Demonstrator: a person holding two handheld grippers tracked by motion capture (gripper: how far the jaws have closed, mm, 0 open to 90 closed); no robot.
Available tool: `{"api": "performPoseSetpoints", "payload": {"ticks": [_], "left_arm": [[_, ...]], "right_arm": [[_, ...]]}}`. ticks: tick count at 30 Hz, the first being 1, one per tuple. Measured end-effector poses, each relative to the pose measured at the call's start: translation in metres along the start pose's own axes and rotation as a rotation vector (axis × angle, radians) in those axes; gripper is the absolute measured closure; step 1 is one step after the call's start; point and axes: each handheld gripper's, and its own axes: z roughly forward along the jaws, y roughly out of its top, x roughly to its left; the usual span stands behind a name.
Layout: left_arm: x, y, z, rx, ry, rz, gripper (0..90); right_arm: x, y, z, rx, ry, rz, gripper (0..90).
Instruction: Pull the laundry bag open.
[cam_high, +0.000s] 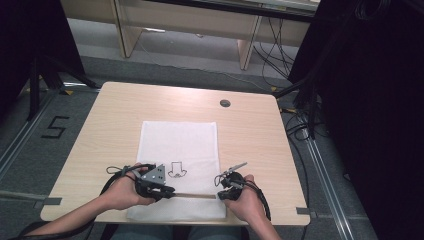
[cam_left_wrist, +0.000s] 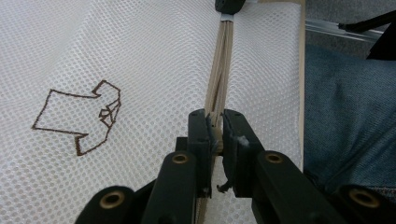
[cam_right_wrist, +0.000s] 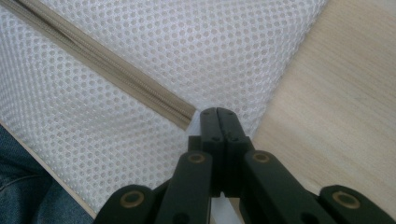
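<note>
On the tabletop (cam_high: 100, 125), the left gripper (cam_left_wrist: 215, 133) clenches the mesh bag's (cam_high: 180, 140) zipper (cam_left_wrist: 219, 70) while the right gripper (cam_right_wrist: 218, 114) clenches the bag's near right end.

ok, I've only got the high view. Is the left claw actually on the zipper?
Observer: Yes. In the left gripper view, the left claw is clamped on the beige zipper.
Operator: Right claw?
Observer: The right claw is shut, with its tips at the zipper's end on the mesh bag. I can't tell if it pinches the mesh.
Operator: That print?
Observer: It's a brown shirt outline.
</note>
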Motion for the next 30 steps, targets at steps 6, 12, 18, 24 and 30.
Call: {"api": "performPoseSetpoints", "payload": {"ticks": [6,12,18,24,30], "left_arm": [[-0.0003,-0.0002,-0.0004,0.001,-0.006,0.007,81.4],[0.0014,-0.0022,-0.0035,0.001,-0.005,0.001,81.4],[0.0012,-0.0034,-0.0042,-0.001,0.002,-0.001,81.4],[0.0018,-0.0038,-0.0057,-0.007,0.003,-0.005,81.4],[0.0046,-0.0056,-0.0095,0.0,0.006,-0.012,81.4]], "right_arm": [[0.0002,0.0,0.0001,-0.001,-0.004,0.002,90.0],[0.0002,0.0,0.0001,-0.001,-0.004,-0.001,90.0],[0.0001,0.0,0.0001,-0.002,-0.003,0.001,90.0],[-0.0002,-0.0001,0.0002,-0.002,-0.002,0.0,90.0],[0.0,-0.0001,0.0002,-0.003,-0.003,0.001,90.0]]}}
